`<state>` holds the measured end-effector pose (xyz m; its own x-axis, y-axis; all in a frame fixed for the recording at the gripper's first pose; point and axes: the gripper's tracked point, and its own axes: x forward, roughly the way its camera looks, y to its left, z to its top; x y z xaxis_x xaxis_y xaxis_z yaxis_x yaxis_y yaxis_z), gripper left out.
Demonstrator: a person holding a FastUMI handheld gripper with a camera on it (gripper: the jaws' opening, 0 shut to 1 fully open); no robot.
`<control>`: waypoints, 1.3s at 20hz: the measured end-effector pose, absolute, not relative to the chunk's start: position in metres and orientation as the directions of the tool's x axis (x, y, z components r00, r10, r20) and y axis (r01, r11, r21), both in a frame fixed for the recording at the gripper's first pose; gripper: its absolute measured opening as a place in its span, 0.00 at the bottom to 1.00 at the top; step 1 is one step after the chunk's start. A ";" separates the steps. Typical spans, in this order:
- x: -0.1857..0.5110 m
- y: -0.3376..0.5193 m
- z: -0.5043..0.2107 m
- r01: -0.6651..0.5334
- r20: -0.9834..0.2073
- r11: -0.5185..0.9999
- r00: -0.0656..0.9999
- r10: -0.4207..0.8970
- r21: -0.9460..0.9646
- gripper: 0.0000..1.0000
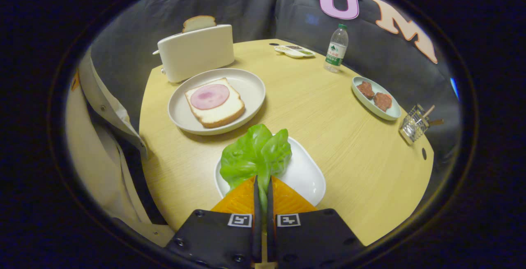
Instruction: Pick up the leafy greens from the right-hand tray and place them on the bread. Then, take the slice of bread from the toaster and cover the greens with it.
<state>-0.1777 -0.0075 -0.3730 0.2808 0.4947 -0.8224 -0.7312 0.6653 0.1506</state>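
Round wooden table under everything, spreading out ahead of the jaws and off to both sides. Pale sleeve and shirt front of a person close on the left of the fingers, at the table's edge. White toaster far beyond the fingers, ahead and left, standing upright with a slice of bread poking out of its top slot. Round grey plate just in front of the toaster, nearer the jaws, carrying the open bread with a pink round of ham lying on top. White tray directly ahead of the fingertips, partly under them. Leafy greens clamped at the stem end between the two fingers, leaves fanning forward past the tips and over the tray's far left rim; cannot tell whether lifted clear of the tray or resting on it. Gripper closed tight on the greens, both fingers pressing, only a thin strip of green stem between them. Oval pale-blue dish well to the right and ahead, holding two brownish patties. Water bottle upright far ahead and right. Small divided dish just left of the bottle. Wire holder at the table's right edge, with sticks standing in it.
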 end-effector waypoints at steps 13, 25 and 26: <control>-0.153 0.028 -0.308 -0.738 -0.776 0.670 0.379 0.505 0.076 0.08; -0.147 0.107 -0.296 -0.807 -0.750 0.584 0.329 0.574 0.093 0.08; -0.146 0.114 -0.296 -0.813 -0.749 0.575 0.321 0.580 0.097 0.08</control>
